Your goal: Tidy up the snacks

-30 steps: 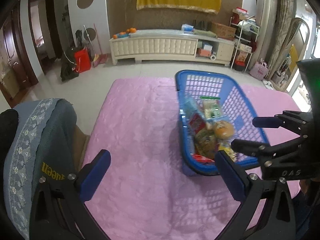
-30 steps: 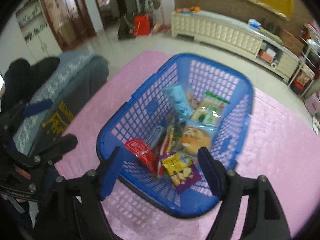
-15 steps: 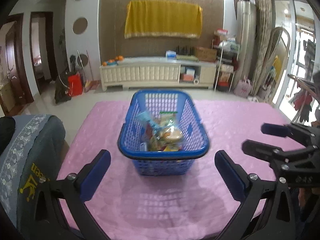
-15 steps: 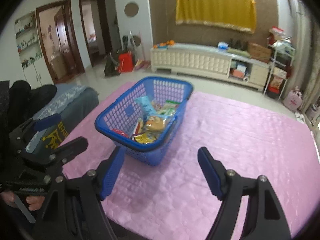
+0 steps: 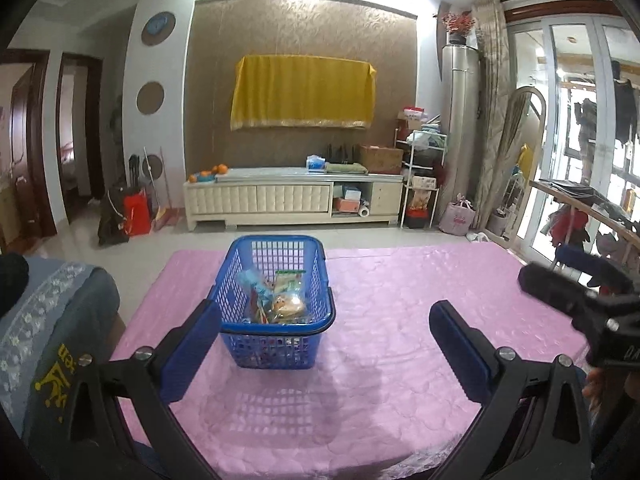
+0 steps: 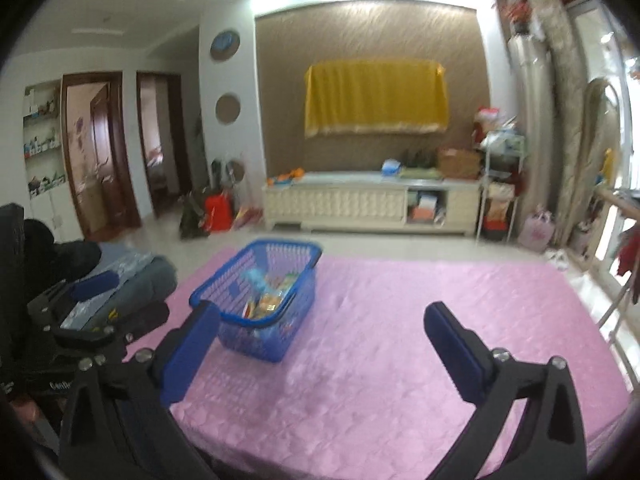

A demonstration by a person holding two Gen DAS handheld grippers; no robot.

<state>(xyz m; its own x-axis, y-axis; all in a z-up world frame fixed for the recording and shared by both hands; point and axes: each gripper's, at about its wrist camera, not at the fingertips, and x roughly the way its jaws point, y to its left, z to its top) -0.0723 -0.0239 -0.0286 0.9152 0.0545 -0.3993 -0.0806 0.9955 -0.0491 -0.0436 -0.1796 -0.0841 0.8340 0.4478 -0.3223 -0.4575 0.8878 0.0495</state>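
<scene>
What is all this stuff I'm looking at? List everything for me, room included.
basket: one, blue plastic mesh, standing on the pink cover, left of centre
snack packets: several, mixed colours, inside the basket; exact count unclear
table cover: one, pink, quilted, spread across the foreground
chair cover: one, grey-blue with yellow print, at the left edge
cabinet: one, cream, low, against the far wall
oranges: a few, on the cabinet's left end
cloth: one, yellow, hanging on the brown wall
bag: one, red, on the floor left of the cabinet
left claw: one, black with blue pads, open, empty
right claw: one, black with blue pads, jaws just widened, open, empty
</scene>
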